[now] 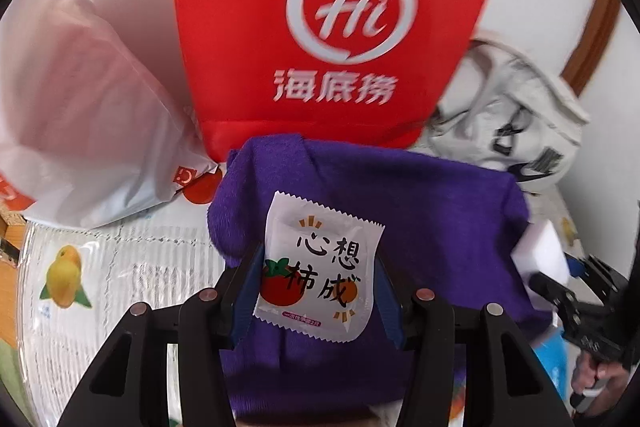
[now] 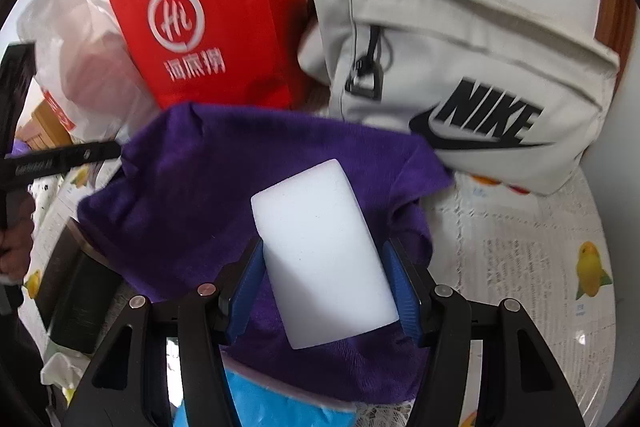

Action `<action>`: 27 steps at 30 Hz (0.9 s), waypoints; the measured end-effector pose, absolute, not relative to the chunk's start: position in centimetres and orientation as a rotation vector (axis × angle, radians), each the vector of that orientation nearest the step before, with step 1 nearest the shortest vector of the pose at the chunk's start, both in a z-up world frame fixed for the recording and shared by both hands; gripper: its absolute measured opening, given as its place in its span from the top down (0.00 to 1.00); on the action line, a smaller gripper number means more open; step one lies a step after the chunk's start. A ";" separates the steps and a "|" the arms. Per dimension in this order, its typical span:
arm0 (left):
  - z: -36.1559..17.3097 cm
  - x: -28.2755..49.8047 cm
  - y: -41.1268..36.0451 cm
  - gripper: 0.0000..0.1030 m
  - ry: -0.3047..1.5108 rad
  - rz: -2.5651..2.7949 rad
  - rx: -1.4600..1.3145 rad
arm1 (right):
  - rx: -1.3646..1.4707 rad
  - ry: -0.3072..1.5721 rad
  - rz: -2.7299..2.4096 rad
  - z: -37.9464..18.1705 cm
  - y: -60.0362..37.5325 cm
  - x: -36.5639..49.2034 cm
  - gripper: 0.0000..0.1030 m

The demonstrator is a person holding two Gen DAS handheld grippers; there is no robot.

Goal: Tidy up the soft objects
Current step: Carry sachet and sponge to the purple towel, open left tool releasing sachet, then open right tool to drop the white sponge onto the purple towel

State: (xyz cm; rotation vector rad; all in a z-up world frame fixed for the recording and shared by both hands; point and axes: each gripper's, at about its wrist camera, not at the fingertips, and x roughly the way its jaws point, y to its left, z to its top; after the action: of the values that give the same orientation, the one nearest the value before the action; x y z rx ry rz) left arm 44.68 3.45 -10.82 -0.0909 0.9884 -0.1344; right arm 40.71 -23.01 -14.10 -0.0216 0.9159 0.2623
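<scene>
Task judged approx. mid-way: two items are gripped, nothing is seen stowed yet. A white sachet w/ persimmon print is held between the partly closed pads of the left gripper. A white rectangular foam sponge block is clamped likewise in the right gripper. Both are poised over a purple fleece cloth. Behind: red paper carrier bag, off-white fabric backpack, translucent plastic bag. Bag interiors are not visible; what the cloth covers can't be told; a blue item is cut off.
</scene>
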 end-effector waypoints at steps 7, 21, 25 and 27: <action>-12.7 47.9 3.0 0.52 1.025 -0.143 -0.116 | -0.030 0.961 0.268 -15.4 -23.1 42.0 0.43; -14.1 49.9 2.3 0.27 1.076 -0.146 -0.106 | -0.050 1.001 0.288 -16.4 -22.2 43.1 0.40; -13.1 49.4 2.2 0.18 1.049 -0.140 -0.084 | -0.076 0.987 0.302 -15.9 -21.9 42.5 0.32; -12.5 49.0 2.3 0.18 1.045 -0.133 -0.080 | -0.076 0.969 0.302 -15.3 -21.8 41.9 0.30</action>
State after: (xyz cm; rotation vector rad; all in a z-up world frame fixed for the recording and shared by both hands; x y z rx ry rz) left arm 48.99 2.27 -12.55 -0.0797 1.0448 -0.1329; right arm 41.92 -21.79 -15.26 -0.0758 0.9691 0.3020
